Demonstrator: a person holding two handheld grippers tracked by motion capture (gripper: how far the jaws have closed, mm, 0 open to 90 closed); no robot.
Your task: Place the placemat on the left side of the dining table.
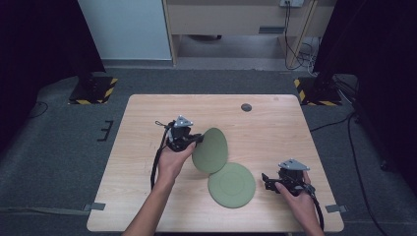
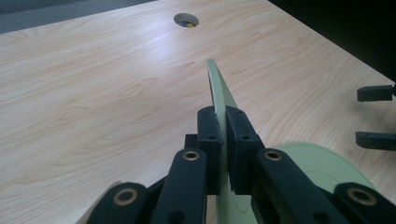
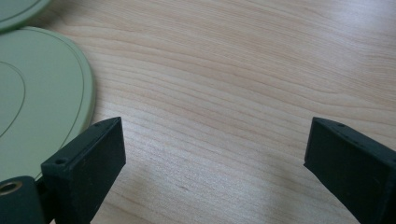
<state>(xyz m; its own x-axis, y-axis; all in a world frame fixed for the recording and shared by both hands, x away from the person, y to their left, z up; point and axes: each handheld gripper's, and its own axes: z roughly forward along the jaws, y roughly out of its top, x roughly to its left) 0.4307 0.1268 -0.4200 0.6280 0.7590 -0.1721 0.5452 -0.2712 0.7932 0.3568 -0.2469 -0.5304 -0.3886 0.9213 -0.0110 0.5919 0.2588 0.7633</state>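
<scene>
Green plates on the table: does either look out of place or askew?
Yes. One green plate is tilted up on its edge, pinched at the rim by the left tool. The other plate lies flat on the table, with the open right tool beside it.

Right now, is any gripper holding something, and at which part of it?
The left gripper is shut on the rim of the tilted green plate. The right gripper is open and holds nothing, beside the flat green plate.

Green plate point(image 1: 210, 150) tilted, another point(image 1: 231, 185) flat
</scene>
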